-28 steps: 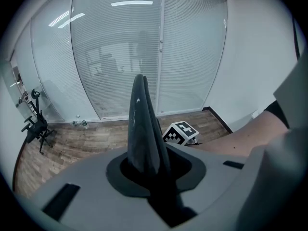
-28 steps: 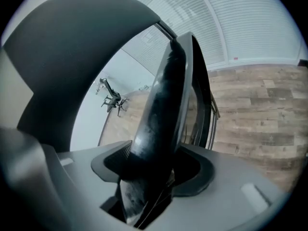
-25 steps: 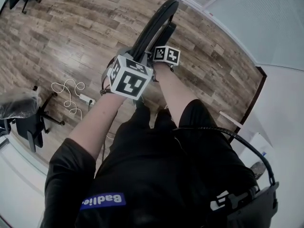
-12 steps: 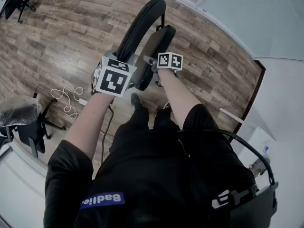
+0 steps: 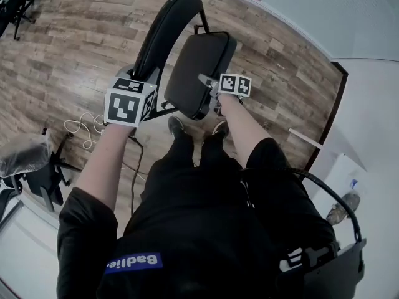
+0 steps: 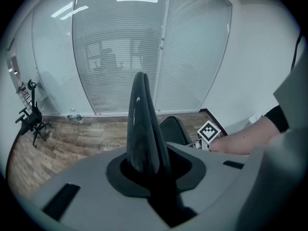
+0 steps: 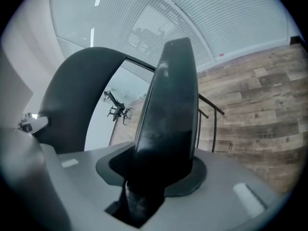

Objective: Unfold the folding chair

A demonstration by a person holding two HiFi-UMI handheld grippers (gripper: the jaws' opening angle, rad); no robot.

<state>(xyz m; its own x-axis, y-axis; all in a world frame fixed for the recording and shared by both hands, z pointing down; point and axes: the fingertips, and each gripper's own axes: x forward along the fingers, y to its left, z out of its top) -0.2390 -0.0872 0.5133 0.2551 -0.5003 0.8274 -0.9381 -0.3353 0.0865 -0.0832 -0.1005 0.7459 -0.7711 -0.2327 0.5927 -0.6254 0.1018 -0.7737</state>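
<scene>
The black folding chair stands on the wood floor in front of me, partly opened. Its curved backrest (image 5: 163, 30) rises at the left, and the padded seat (image 5: 198, 64) is swung away from it to the right. My left gripper (image 5: 149, 78) is shut on the backrest's edge (image 6: 142, 121), which runs up between its jaws. My right gripper (image 5: 209, 83) grips the seat's front edge (image 7: 169, 109); its jaws are closing with the seat pad wedged between them. In the right gripper view the backrest (image 7: 77, 97) arches at the left and the thin metal frame (image 7: 212, 113) shows behind the seat.
My feet (image 5: 177, 127) stand just under the seat. A white cable and power strip (image 5: 84, 124) lie on the floor at the left, near a covered office chair (image 5: 28, 161). Another office chair (image 5: 14, 2) is far left. A glass wall with blinds stands behind, and a bottle (image 5: 341, 208) sits at the right.
The seat has swung out and down from the backrest, and my right gripper moved right with it. The left gripper shifted left in the picture, keeping its hold on the backrest.
</scene>
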